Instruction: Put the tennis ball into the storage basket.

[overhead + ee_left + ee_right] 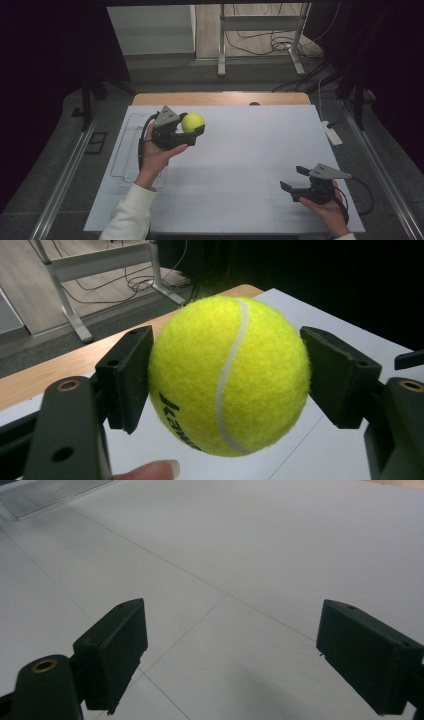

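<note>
In the high view, the left hand-held gripper [196,131] is lifted above the white surface [240,170] and grips a yellow tennis ball [192,122] between its jaws. A clear tray [120,150] lies on the surface just behind and beside this gripper, toward the person's left. The right hand-held gripper [292,179] sits low over the surface, well apart from the ball, with its jaws spread and nothing between them.

In the left gripper view, the ball [227,375] is clamped from both sides by the two black jaws, its white seam curving down the front. A fingertip [150,471] shows just below the ball.

In the right gripper view, the right hand-held gripper [227,655] stands wide open, with bare white surface [240,555] ahead of its jaws and the tray's edge [45,495] far off.
</note>
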A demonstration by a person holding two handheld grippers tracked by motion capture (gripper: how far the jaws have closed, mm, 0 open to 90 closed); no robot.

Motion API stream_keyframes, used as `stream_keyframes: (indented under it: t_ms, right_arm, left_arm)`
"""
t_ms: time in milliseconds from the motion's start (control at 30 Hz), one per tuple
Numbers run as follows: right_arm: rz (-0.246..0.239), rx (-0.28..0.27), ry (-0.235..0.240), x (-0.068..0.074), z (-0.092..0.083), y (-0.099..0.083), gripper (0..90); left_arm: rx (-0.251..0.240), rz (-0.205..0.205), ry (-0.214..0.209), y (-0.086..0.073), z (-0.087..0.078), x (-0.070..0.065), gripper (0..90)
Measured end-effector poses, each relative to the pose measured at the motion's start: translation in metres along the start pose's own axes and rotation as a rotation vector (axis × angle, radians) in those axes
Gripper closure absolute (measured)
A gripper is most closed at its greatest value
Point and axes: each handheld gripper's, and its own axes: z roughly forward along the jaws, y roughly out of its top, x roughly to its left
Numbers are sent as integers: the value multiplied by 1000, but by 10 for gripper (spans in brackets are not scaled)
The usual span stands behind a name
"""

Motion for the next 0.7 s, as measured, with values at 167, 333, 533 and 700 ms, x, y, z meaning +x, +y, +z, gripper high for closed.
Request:
stream_keyframes:
  t_ms: [167, 333, 533, 700]
  right_arm:
    - [-1, 1, 0, 0, 0, 0, 136]
    - [-1, 0, 0, 0, 0, 0, 136]
    - [-3, 0, 0, 0, 0, 0, 136]
    - [-4, 2, -1, 0, 0, 0, 136]
  left_arm:
    - [1, -15, 18, -1, -2, 7, 264]
    - [0, -26, 32, -3, -3, 13, 264]
    - [1, -38, 49, -4, -4, 19, 264]
    - [3, -56, 75, -7, -5, 29, 264]
